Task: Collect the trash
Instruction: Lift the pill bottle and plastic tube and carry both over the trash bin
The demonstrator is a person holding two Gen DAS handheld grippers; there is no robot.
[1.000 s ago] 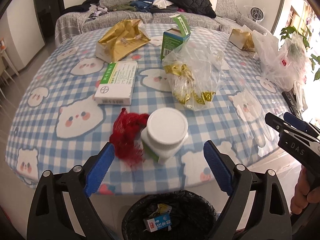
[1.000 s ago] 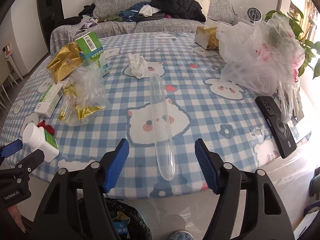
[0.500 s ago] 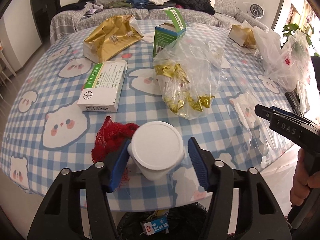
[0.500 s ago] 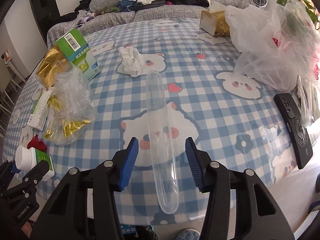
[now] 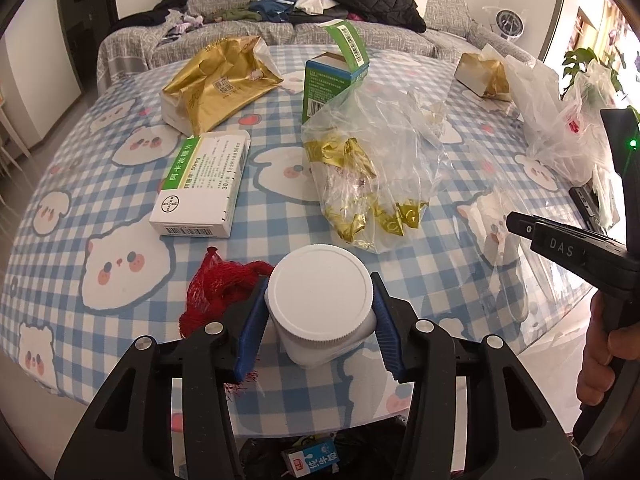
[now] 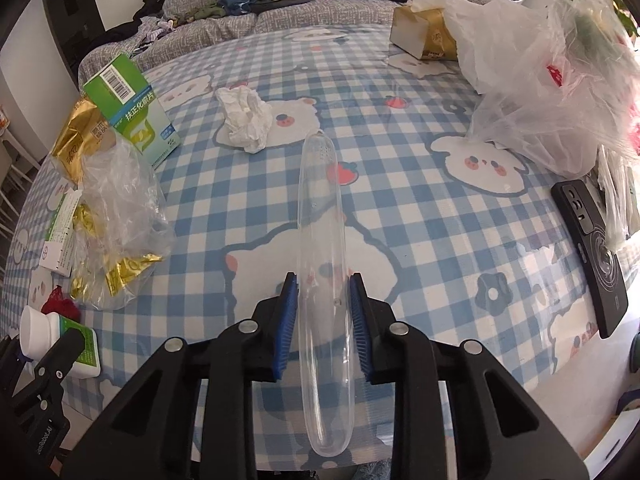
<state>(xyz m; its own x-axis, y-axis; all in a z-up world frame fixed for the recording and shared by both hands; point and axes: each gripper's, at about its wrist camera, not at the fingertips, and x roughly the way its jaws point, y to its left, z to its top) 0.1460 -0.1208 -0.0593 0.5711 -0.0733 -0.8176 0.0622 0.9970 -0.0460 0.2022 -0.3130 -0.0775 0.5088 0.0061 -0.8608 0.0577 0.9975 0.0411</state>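
My left gripper is shut on a white pill bottle that stands at the near edge of the table, beside a red mesh net. The bottle also shows in the right wrist view. My right gripper is shut on a long clear plastic tube that lies on the blue checked tablecloth. A black bin with a small carton in it stands under the table edge.
On the table lie a white medicine box, a gold packet, a green carton, a clear bag with gold wrappers, a crumpled tissue, plastic bags, a tissue box and a black phone.
Both grippers have moved forward and closed. The left one has closed on the white bottle; the right one has closed on the clear tube.
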